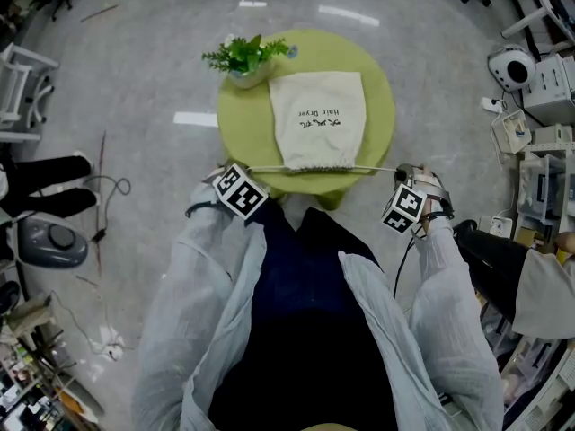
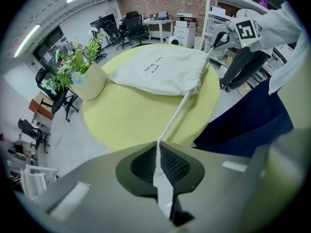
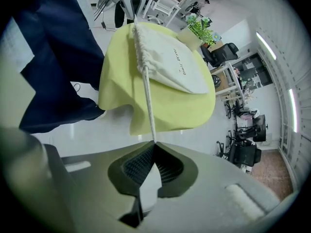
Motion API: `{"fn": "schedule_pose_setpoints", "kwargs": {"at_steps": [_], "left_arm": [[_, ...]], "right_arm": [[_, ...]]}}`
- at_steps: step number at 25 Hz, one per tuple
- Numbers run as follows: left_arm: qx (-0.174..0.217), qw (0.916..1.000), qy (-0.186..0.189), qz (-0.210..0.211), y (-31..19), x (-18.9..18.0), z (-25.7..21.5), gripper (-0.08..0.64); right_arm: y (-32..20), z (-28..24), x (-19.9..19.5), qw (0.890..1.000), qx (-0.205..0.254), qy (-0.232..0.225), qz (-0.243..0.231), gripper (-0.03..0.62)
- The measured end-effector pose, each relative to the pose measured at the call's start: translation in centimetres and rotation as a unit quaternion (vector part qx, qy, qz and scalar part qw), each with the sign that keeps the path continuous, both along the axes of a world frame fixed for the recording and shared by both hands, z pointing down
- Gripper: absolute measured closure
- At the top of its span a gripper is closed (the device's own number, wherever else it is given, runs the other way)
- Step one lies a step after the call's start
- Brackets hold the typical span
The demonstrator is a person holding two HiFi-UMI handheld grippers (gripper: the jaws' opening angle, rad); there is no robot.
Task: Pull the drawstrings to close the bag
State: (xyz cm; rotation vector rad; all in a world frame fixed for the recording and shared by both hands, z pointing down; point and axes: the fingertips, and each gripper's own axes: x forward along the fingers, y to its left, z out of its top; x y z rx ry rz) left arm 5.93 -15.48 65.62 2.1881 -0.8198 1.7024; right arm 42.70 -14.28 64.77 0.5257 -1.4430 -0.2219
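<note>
The cream cloth drawstring bag [image 1: 316, 115] lies flat on the round yellow-green table [image 1: 373, 70], between the two grippers and a little ahead of them, with its mouth turned toward them at the table's near edge. The mouth is puckered into a gathered ruffle and is narrower than the bag's body, though in the head view it spans a fair width. I judge the closing well under way but perhaps not fully cinched. The white cord drawstring [image 1: 373, 169] runs out straight and taut from each side of the mouth. One end goes into the left gripper [image 2: 158, 145], whose jaws are clenched on it – the cord is pinched between the ribbed pads. The other end goes to the right gripper [image 3: 154, 143], clamped on the cord in the same way. What seems left is a further outward pull, then letting go. A small green potted plant [image 1: 247, 58] stands beyond the bag, on the left gripper's side.
</note>
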Motion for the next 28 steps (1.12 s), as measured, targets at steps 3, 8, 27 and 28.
{"fn": "schedule_pose_setpoints", "kwargs": {"at_steps": [3, 8, 27, 28], "left_arm": [[0.002, 1.0000, -0.006, 0.005, -0.3, -0.3, 0.2, 0.540], [0.001, 0.9999, -0.012, 0.003, -0.3, -0.6, 0.4, 0.540], [-0.001, 0.9978, -0.063, -0.021, 0.3, -4.2, 1.7, 0.541], [0.000, 0.9976, -0.066, -0.021, 0.3, -4.3, 1.8, 0.541]], "right_arm": [[0.2, 0.2, 0.5, 1.000, -0.001, 0.008, 0.004, 0.586], [0.6, 0.5, 1.6, 1.000, -0.010, 0.014, 0.016, 0.586], [2.2, 0.3, 4.8, 0.999, -0.027, 0.027, 0.024, 0.586], [2.2, 0.3, 4.9, 0.999, -0.029, 0.027, 0.026, 0.586]]}}
